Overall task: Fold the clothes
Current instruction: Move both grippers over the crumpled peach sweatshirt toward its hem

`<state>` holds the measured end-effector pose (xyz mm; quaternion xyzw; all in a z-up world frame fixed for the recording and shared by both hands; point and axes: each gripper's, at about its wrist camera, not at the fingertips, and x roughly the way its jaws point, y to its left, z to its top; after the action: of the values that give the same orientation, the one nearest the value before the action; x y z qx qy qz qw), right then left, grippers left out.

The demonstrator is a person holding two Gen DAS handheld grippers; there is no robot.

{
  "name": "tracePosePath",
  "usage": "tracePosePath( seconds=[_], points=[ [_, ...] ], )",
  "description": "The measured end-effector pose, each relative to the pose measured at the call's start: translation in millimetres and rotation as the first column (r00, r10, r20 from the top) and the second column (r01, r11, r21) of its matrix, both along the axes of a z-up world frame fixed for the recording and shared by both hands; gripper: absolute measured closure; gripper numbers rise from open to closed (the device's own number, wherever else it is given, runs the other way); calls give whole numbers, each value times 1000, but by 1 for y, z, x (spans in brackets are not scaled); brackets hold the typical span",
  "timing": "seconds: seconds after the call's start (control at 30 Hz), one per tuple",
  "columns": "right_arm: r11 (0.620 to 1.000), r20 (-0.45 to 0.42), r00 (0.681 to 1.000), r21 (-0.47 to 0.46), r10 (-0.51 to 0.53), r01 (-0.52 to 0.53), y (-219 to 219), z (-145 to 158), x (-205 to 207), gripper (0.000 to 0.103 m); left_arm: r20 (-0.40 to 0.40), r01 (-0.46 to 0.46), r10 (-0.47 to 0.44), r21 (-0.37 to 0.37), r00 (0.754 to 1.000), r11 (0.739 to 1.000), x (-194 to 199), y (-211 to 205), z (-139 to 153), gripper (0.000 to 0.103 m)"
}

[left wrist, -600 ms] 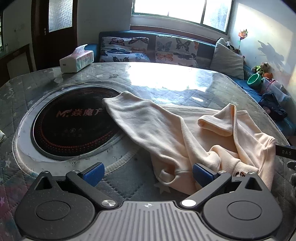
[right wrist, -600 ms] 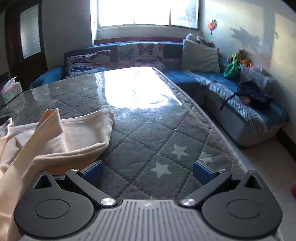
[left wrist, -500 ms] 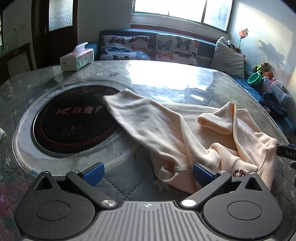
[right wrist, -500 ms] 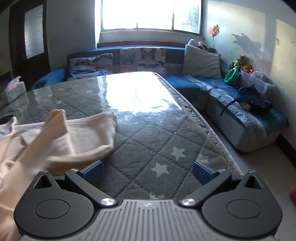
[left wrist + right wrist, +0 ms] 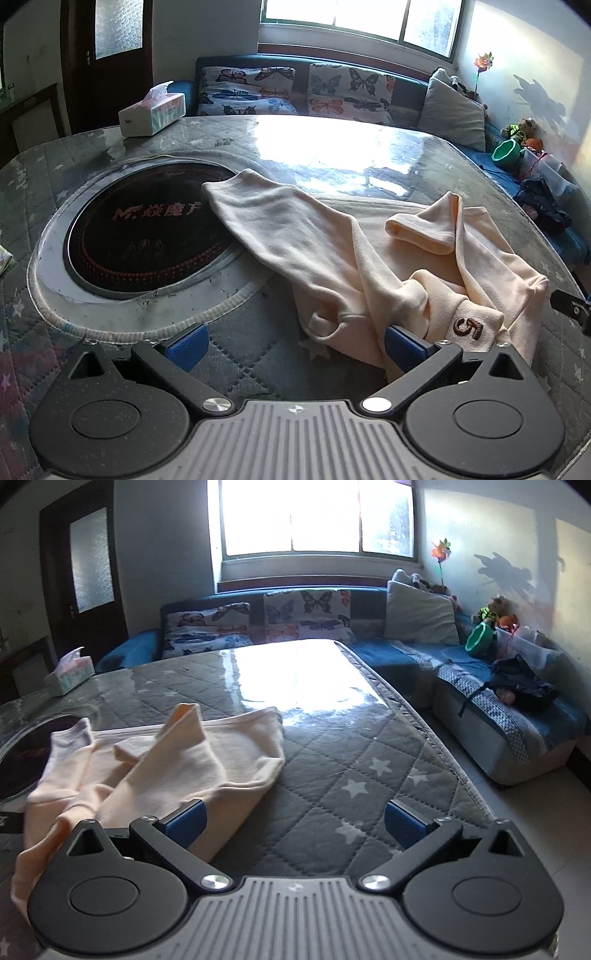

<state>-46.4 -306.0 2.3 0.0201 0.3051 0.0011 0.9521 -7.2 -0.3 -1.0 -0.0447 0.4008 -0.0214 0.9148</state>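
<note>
A cream long-sleeved garment (image 5: 369, 266) lies crumpled on the quilted table, one sleeve stretched toward the dark round hotplate (image 5: 147, 229), a brown "5" patch near its front hem. My left gripper (image 5: 295, 341) stands open just in front of that hem, its right blue pad next to the cloth, nothing between the fingers. In the right wrist view the same garment (image 5: 166, 768) lies at the left. My right gripper (image 5: 295, 821) is open over bare quilted cover, its left pad (image 5: 186, 821) over the cloth's edge.
A tissue box (image 5: 153, 110) stands at the table's far left corner. The table's right edge (image 5: 443, 746) drops to the floor. A blue sofa (image 5: 498, 701) with cushions, toys and a dark bag runs along the back and right walls.
Both views have drawn back a little from the garment, which now shows its "5" patch in the left wrist view. More of the garment is in the right wrist view. Both grippers stayed open.
</note>
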Motion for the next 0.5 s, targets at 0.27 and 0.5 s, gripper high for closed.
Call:
tracePosePath(
  seconds=[0.27, 0.5],
  points=[
    [999, 11, 999, 25, 31, -31, 8, 10, -21, 0, 7, 11, -11, -2, 1000, 1000, -8, -4, 3, 0],
    [998, 12, 998, 29, 61, -62, 20, 13, -31, 0, 11, 34, -34, -2, 999, 999, -13, -9, 7, 0]
  ],
)
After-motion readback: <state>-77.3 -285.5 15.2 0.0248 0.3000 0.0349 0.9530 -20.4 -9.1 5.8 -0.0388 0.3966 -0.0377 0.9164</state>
